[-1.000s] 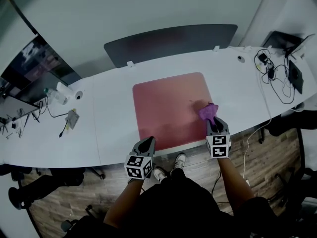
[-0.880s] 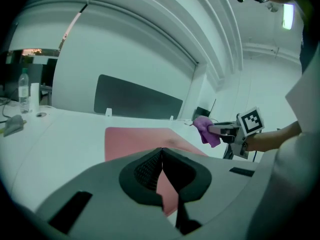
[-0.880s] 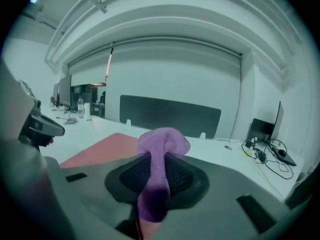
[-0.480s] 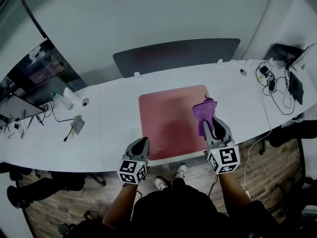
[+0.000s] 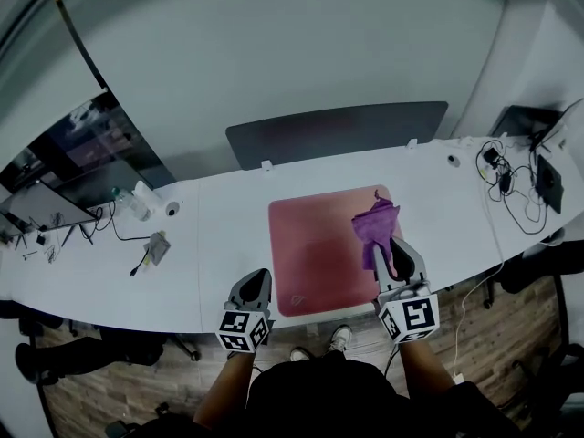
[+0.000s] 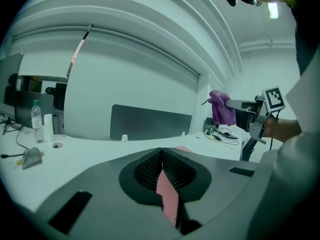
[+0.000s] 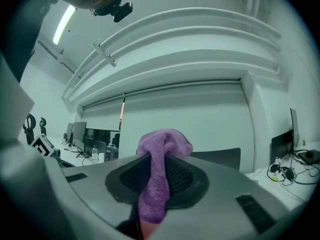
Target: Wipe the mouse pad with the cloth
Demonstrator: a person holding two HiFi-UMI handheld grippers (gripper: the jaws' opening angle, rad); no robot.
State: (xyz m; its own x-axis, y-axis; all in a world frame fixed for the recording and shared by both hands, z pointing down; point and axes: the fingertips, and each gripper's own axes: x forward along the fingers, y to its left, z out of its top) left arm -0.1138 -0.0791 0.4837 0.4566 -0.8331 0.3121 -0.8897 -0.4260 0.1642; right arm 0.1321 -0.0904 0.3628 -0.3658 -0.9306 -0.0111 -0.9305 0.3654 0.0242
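the right tongs (image 5: 391, 245) were clamped on the purple cloth (image 5: 375, 224), which bunched out past their tips and hung in the air over the right side of the pink mouse pad (image 5: 315, 249). the mouse pad lay flat on the white counter (image 5: 219, 235). the left tongs (image 5: 256, 281) were closed on nothing, near the mouse pad's near left corner.
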